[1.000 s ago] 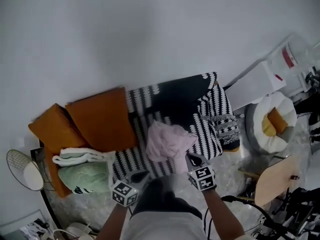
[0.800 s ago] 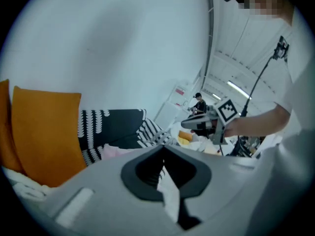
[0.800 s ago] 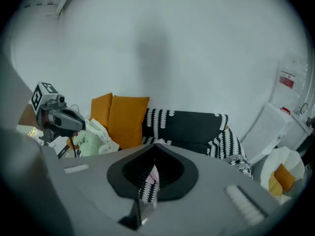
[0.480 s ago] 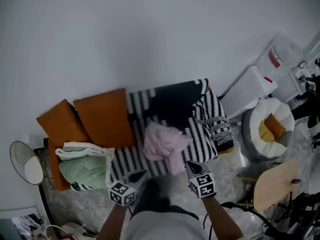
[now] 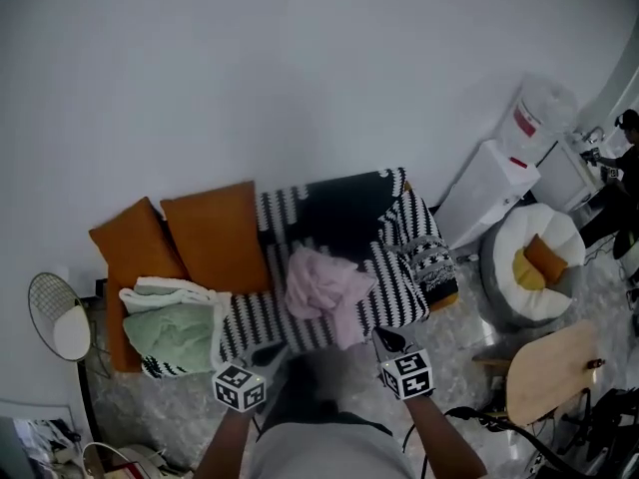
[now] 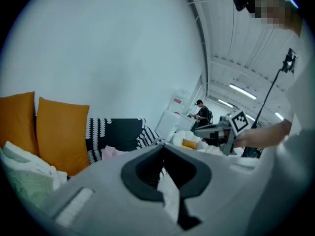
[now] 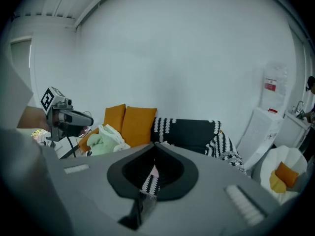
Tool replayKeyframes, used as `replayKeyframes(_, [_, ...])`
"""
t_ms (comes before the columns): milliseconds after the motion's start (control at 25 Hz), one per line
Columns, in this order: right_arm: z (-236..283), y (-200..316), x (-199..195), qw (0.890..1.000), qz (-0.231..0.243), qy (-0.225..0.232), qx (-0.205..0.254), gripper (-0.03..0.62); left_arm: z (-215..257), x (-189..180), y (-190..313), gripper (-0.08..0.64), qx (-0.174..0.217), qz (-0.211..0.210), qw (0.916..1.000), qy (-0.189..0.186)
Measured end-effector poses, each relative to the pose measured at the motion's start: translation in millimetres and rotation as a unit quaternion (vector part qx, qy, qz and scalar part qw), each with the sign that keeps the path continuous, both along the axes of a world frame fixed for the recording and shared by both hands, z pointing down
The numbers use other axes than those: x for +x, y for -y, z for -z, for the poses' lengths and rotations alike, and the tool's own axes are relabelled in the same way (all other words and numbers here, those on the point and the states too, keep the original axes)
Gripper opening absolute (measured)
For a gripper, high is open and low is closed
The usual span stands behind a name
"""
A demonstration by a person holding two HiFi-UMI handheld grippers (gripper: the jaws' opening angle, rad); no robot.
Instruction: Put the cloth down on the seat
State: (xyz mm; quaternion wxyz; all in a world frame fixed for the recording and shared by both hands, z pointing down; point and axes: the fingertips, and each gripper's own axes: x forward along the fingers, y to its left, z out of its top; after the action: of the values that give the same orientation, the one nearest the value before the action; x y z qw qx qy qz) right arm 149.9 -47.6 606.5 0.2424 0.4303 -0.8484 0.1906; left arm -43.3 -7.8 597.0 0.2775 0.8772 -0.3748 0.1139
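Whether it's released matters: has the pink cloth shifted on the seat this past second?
No: the pink cloth keeps its place on the striped seat, right of the orange cushion.

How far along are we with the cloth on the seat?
Done, it seems: the pink cloth lies crumpled on the striped seat. In hand: nothing; left gripper and right gripper are shut, empty, clear of it. Left: nothing visible.

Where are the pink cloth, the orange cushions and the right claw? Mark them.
pink cloth (image 5: 321, 285), head view, middle of the crumpled heap.
orange cushions (image 5: 215, 236), head view, face of the cushion nearest the cloth.
right claw (image 5: 383, 338), head view, tip between its fingertips.
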Motion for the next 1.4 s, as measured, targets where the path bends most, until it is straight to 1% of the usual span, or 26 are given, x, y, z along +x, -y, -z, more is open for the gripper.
replayKeyframes(160, [7,-34,10,1.000,-0.003,0.004,0.008,0.006,10,7,-37,-0.002,0.013,0.005,0.9999,0.002])
replayKeyframes(320, [12,-68,17,1.000,-0.013,0.007,0.011,0.006,18,6,-76,-0.002,0.016,0.004,0.9998,0.008])
replayKeyframes(480, [26,-91,16,0.999,-0.015,0.014,0.026,0.006,29,-8,-102,-0.002,0.018,0.008,0.9998,0.010])
replayKeyframes(640, [37,-107,8,0.999,-0.019,0.018,0.039,0.006,39,-28,-118,-0.002,0.022,0.015,0.9997,0.004])
replayKeyframes(880, [50,-114,-14,0.997,-0.044,0.018,0.060,0.005,44,-55,-126,-0.002,0.019,0.001,0.9998,0.004])
replayKeyframes(1200, [62,-124,-52,0.996,-0.065,0.025,0.061,0.005,57,-85,-122,-0.002,0.025,-0.025,0.9993,0.009])
replayKeyframes(1400, [64,-124,-59,0.995,-0.073,0.025,0.061,0.005,62,-88,-118,-0.002,0.029,-0.036,0.9989,0.008])
